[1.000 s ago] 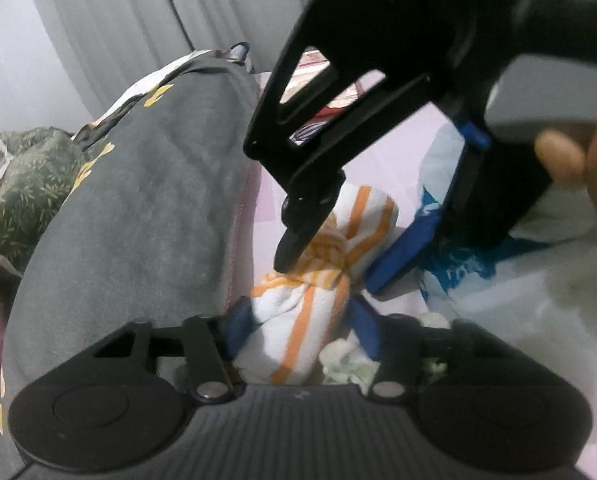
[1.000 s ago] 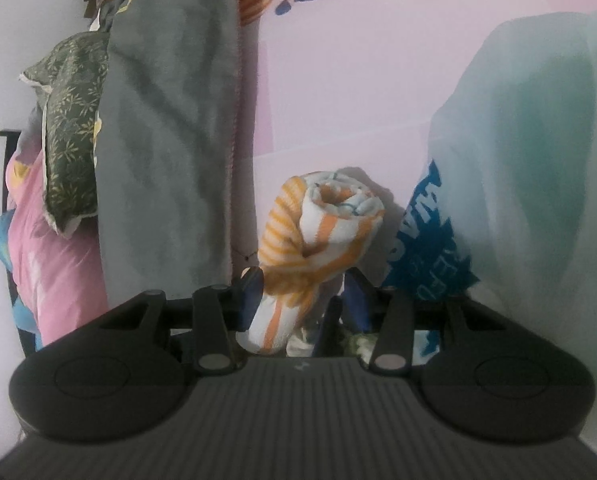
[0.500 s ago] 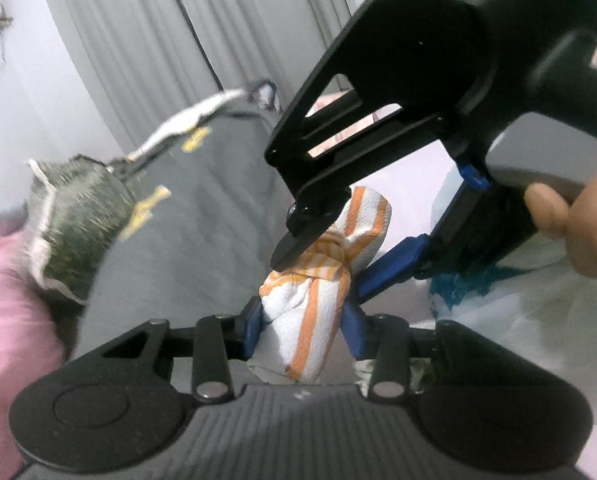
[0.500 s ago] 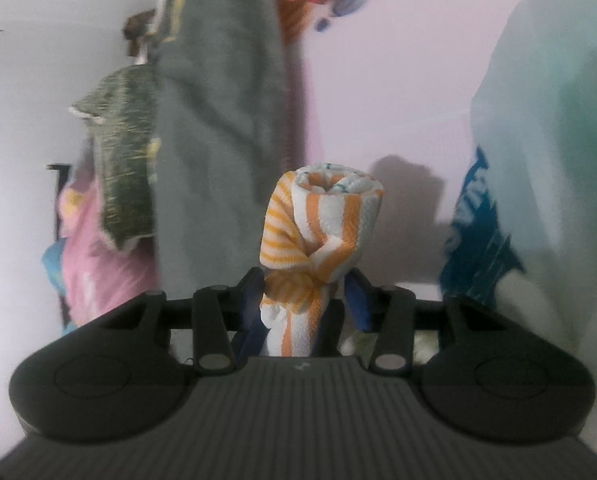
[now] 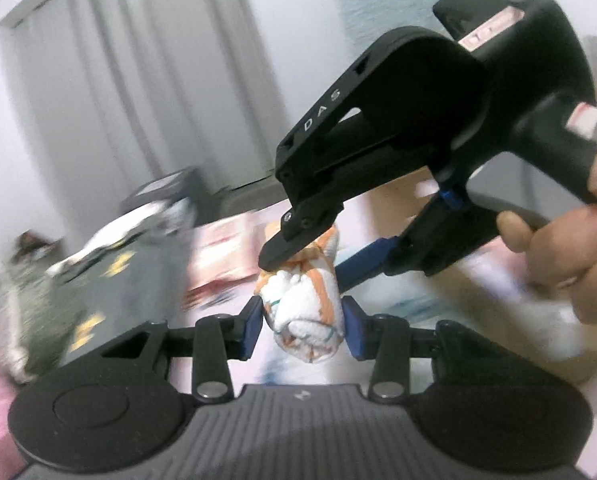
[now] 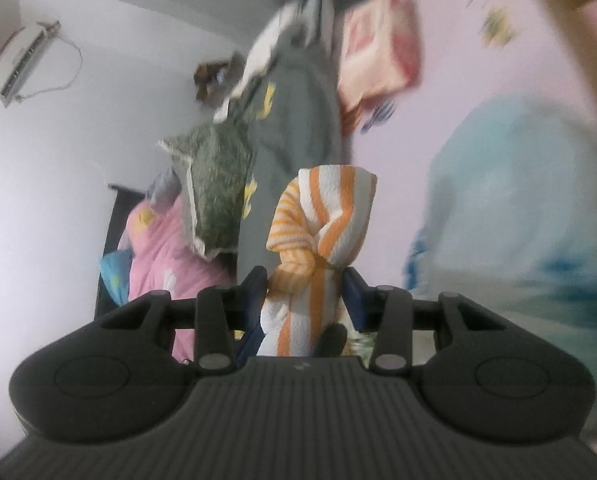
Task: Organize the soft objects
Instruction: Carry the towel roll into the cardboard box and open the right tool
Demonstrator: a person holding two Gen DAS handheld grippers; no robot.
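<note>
A rolled white towel with orange stripes (image 5: 306, 312) is held in the air between both grippers. My left gripper (image 5: 303, 326) is shut on one end of it. My right gripper (image 6: 306, 294) is shut on the other end, and the towel (image 6: 322, 224) stands up past its fingers. In the left wrist view the right gripper's black body (image 5: 410, 128) comes in from the upper right, its fingertips (image 5: 282, 252) pinching the far end of the roll. A hand (image 5: 570, 248) grips its handle.
A grey blanket with yellow marks (image 5: 134, 272) (image 6: 294, 120) lies on the pink bed sheet (image 6: 450, 60). A green patterned pillow (image 6: 214, 184) and pink bedding (image 6: 158, 256) lie beside it. A light blue plastic bag (image 6: 510, 200) sits at the right. Grey curtains (image 5: 146, 92) hang behind.
Both grippers have lifted the towel roll up off the bed and tilted upward. The bed and blanket have dropped lower in both views. Both stay shut on the towel.
</note>
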